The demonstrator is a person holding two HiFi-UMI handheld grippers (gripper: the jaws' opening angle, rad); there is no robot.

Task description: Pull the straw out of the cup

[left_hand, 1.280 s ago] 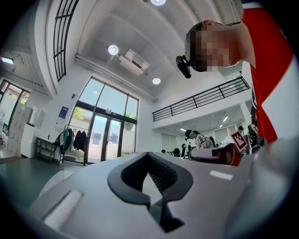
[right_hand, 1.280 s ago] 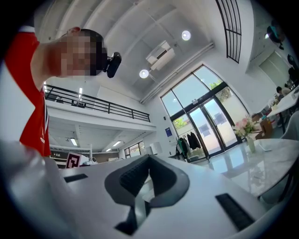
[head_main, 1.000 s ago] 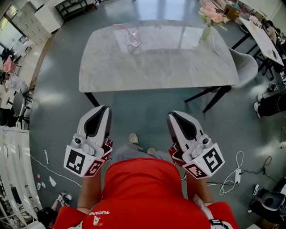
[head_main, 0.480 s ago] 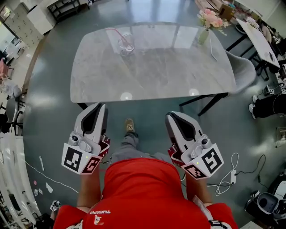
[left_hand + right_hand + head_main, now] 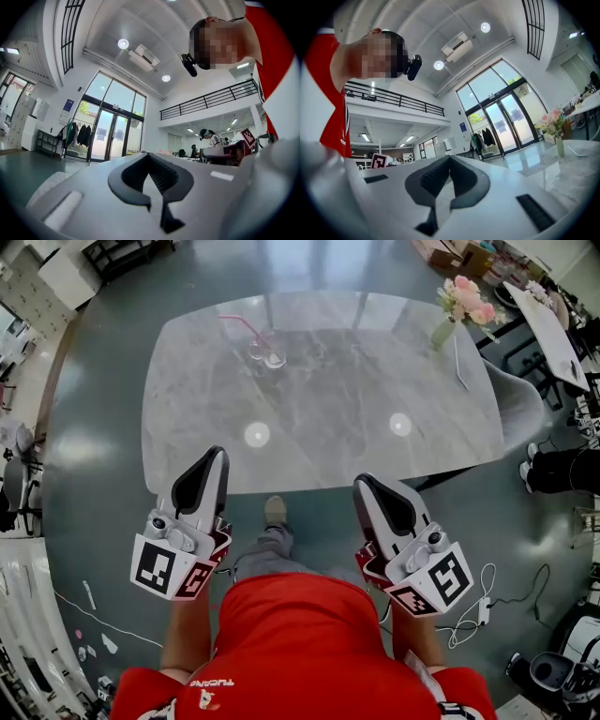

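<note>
The left gripper and the right gripper are both squeezed shut, with nothing in them. They hang at the near edge of the table. Far across the table, more on the left side, stands a clear cup with a pink straw in it. The straw leans, and its top points left.

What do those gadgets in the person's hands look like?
The left gripper and right gripper are each a white, wedge-shaped shell with a black-lined opening, tapering to the tips. At the back of each sits a cube with black-and-white square markers, edged in red. The person wears a red shirt.
</note>
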